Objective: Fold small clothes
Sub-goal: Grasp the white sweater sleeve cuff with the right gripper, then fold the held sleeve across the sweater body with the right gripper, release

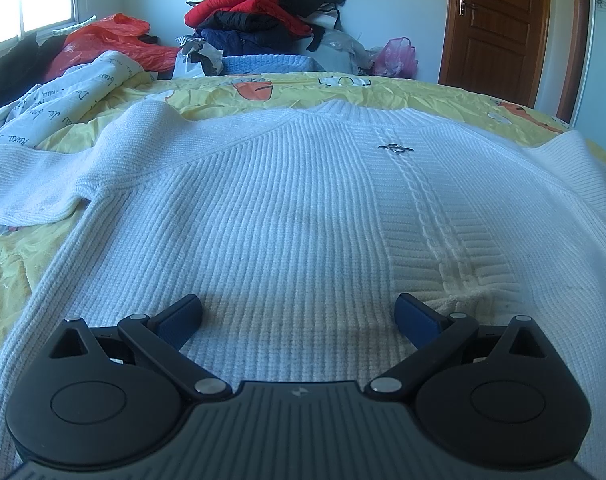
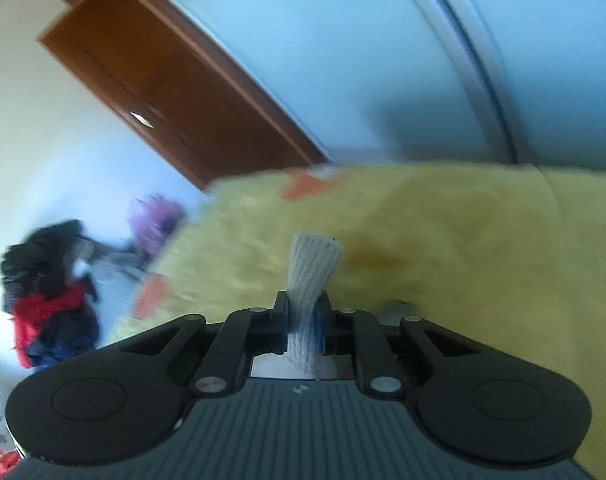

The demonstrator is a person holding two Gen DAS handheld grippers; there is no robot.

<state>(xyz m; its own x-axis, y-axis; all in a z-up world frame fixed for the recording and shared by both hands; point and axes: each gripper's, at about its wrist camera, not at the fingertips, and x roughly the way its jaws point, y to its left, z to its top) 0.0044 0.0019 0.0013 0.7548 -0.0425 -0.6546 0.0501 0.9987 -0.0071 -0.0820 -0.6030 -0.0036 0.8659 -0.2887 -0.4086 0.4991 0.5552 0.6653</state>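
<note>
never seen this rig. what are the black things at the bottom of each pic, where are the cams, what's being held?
No robot here: a person holds a pair of two-finger tongs in each hand, with a fisheye camera on each looking forward along the fingers. The black parts are the tongs themselves.

Left wrist view: the left tongs stand open, empty, just over a white knit sweater spread flat on a yellow bedsheet. A pile of clothes sits behind.

Right wrist view, blurred: the right tongs are shut on a strip of white ribbed knit, probably a sleeve cuff of that sweater, though the link is not visible.
</note>
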